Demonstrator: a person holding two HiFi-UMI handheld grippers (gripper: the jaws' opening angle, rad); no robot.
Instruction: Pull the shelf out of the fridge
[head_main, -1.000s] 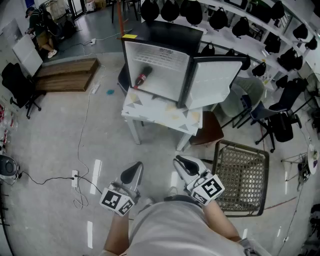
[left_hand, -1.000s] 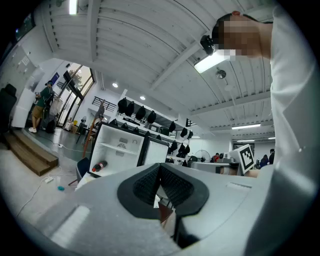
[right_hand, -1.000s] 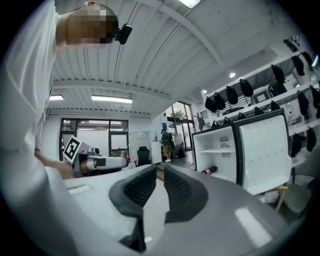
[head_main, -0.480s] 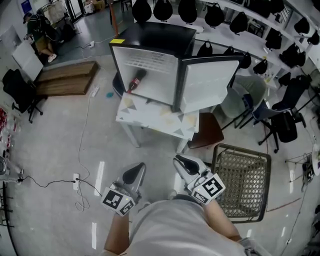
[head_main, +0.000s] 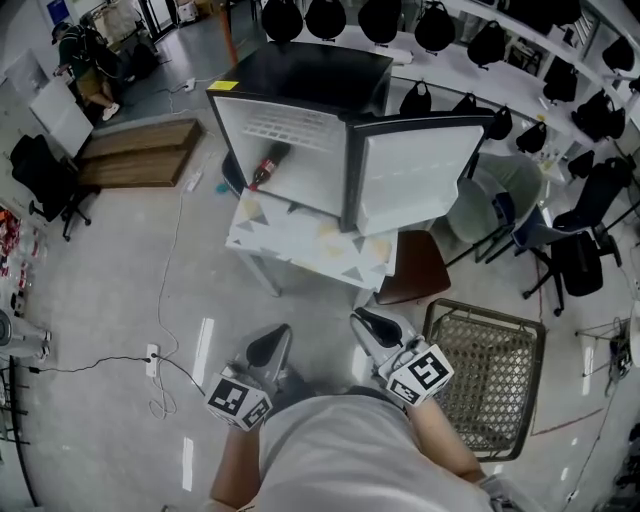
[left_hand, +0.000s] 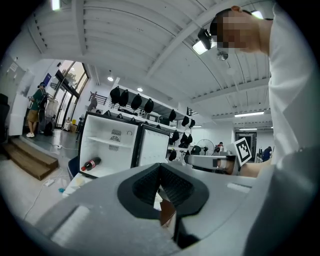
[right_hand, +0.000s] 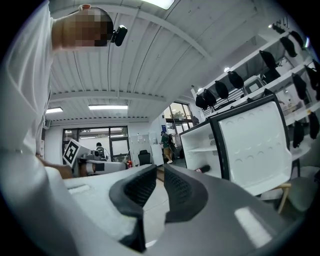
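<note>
No text, label, brand or number is legible in these views.

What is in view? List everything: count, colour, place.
Mini fridge: one, black with white inside, door open, on the table.
Fridge shelf: one, white, high inside the fridge.
Plastic bottle: one, dark, red-labelled, lying on the fridge floor.
Table: one, white, patterned top, centre.
Wooden chair: one, brown, right of the table.
Wire basket: one, grey, floor at right.
Wooden steps: one set, brown, upper left.
Left gripper: one, grey, shut, empty.
Right gripper: one, grey, jaws slightly apart, empty.
</note>
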